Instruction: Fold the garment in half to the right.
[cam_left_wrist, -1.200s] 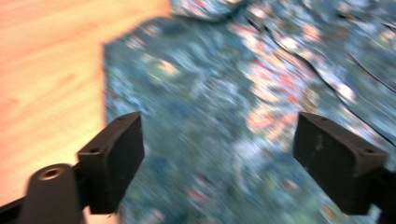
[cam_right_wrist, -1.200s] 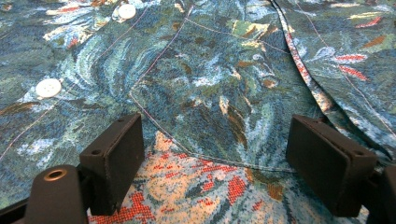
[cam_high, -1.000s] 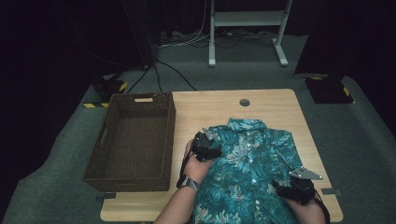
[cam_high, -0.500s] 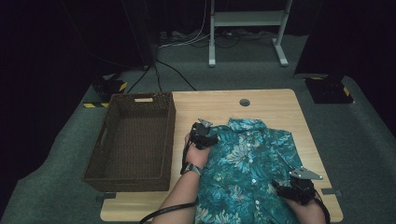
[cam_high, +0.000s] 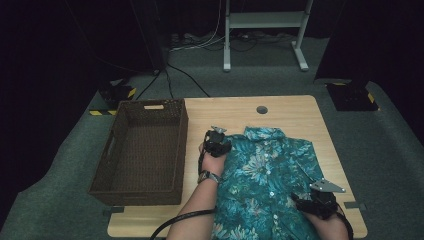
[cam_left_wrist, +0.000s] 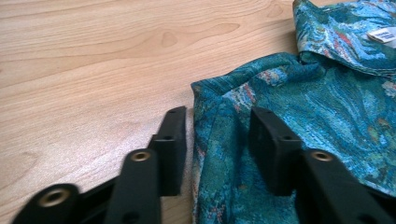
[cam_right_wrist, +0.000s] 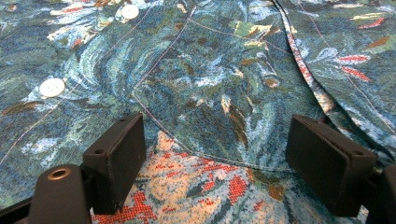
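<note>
A dark wicker basket (cam_high: 142, 150) stands on the wooden table (cam_high: 295, 107) at far left, well apart from the work. Just to its right, the left gripper (cam_high: 216, 142) sits at the shoulder edge of the teal floral shirt (cam_high: 265, 185), which lies flat and buttoned across the table's right half. In the left gripper view its jaws have just been closing, with the shirt's folded edge (cam_left_wrist: 210, 121) between them, one jaw on bare wood; the pads are not yet pressing the cloth. A good grip would take the whole edge fold, not one layer. At right, the right gripper (cam_high: 315, 202) rests on the lower front, jaws spread wide and grasping nothing, flat on the fabric (cam_right_wrist: 210, 93) beside a white button (cam_right_wrist: 51, 87).
</note>
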